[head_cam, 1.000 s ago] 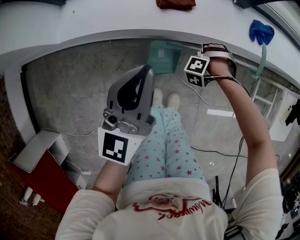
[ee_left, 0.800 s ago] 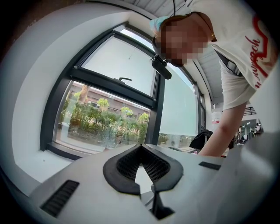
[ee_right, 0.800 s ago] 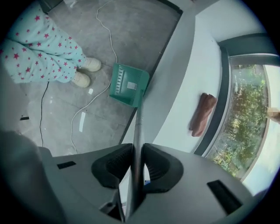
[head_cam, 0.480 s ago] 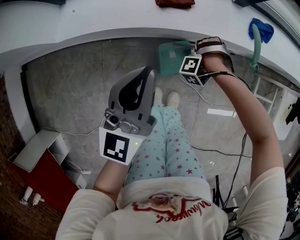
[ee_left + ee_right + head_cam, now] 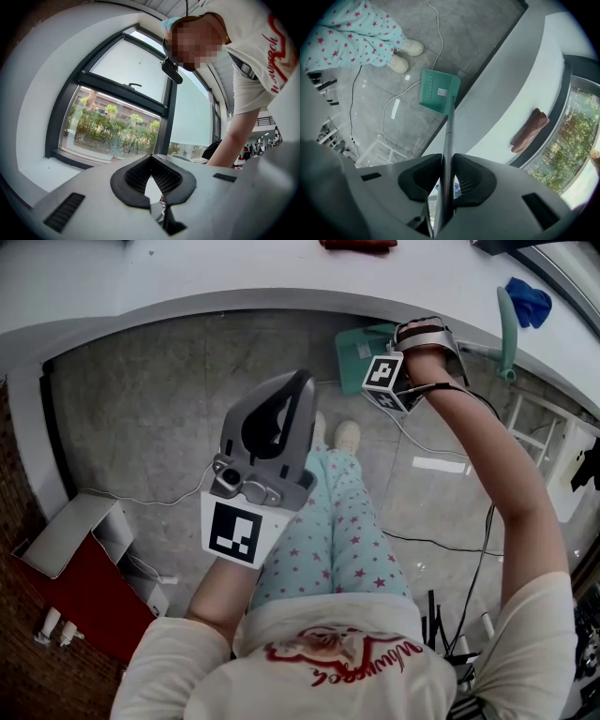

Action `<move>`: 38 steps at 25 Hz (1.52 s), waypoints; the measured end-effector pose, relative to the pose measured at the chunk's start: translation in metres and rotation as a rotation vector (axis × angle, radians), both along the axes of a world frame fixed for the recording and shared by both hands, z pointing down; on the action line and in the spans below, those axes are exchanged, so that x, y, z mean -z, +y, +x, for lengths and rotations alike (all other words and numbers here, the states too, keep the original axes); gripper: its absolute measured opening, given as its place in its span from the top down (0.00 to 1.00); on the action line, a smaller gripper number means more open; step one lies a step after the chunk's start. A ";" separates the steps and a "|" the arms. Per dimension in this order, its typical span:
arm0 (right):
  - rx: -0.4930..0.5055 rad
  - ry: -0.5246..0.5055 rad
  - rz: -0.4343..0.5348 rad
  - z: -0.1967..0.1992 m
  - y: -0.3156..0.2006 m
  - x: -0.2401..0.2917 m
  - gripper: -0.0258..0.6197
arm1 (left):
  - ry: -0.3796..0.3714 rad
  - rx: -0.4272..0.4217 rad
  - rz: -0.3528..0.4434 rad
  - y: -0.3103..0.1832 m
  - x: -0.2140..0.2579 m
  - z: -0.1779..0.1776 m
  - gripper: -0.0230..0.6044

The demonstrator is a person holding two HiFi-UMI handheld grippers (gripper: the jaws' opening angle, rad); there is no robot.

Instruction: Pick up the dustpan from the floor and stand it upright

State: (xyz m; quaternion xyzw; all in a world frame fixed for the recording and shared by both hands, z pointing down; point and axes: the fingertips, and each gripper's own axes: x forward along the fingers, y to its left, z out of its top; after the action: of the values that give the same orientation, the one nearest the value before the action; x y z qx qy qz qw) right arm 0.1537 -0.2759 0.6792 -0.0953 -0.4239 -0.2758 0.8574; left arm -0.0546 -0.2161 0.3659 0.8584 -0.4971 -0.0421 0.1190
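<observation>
Your right tool (image 5: 447,171) is clenched on the dustpan's silver handle (image 5: 449,133), and the pole runs straight between the pads. At the far end sits the green dustpan (image 5: 438,91), its open side facing you with a pale label on its inner face. It's low by the foot of the white ledge (image 5: 501,108); I can't tell whether it touches the floor (image 5: 393,124). Your left tool (image 5: 151,161) is pointing level, pads pinched together, empty.
</observation>
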 end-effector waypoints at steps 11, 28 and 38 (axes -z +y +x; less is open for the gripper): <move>-0.079 0.061 -0.028 0.016 0.005 -0.020 0.81 | 0.000 0.026 -0.019 0.008 -0.011 -0.011 0.93; -0.346 0.057 -0.047 0.057 -0.025 -0.027 0.81 | 0.003 0.001 -0.022 0.004 -0.015 -0.004 0.93; -0.312 -0.190 0.017 0.015 -0.055 -0.032 0.60 | -0.005 0.004 -0.027 -0.009 -0.019 -0.006 0.93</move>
State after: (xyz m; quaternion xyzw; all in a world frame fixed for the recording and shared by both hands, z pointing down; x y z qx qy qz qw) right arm 0.1684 -0.3313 0.7116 0.0055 -0.5101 -0.1507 0.8468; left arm -0.0607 -0.2253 0.3854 0.8559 -0.4995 -0.0337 0.1294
